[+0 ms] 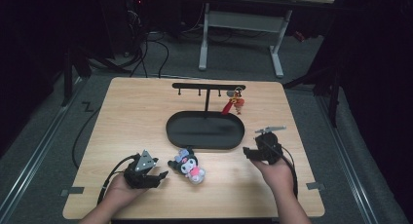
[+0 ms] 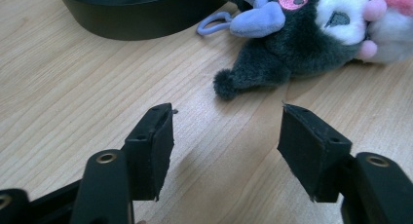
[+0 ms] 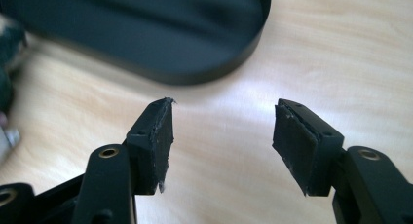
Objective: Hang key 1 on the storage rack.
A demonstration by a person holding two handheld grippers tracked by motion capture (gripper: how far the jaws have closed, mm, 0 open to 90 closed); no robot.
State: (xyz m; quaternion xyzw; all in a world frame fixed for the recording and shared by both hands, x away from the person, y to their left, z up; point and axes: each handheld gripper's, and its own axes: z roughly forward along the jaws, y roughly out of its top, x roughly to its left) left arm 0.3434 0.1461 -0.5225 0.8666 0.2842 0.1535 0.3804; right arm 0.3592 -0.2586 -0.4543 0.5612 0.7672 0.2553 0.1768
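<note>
A dark plush keychain doll (image 1: 187, 165) with a lilac bow and pink body lies on the wooden table, just in front of the black oval tray (image 1: 175, 134). My left gripper (image 1: 158, 177) is open a little to the doll's left, its jaws pointed at it. In the left gripper view the doll (image 2: 292, 39) lies just beyond the open gripper (image 2: 226, 136), with its lilac loop (image 2: 212, 25) near the tray wall (image 2: 122, 22). My right gripper (image 1: 249, 153) is open, right of the doll, near the tray's right end (image 3: 214, 68); nothing sits in the gripper (image 3: 221, 136).
A black T-shaped hook stand (image 1: 208, 87) rises from the tray; a red and gold charm (image 1: 234, 104) hangs from its right side. A white-legged desk (image 1: 238, 34) and cables lie on the floor beyond the table.
</note>
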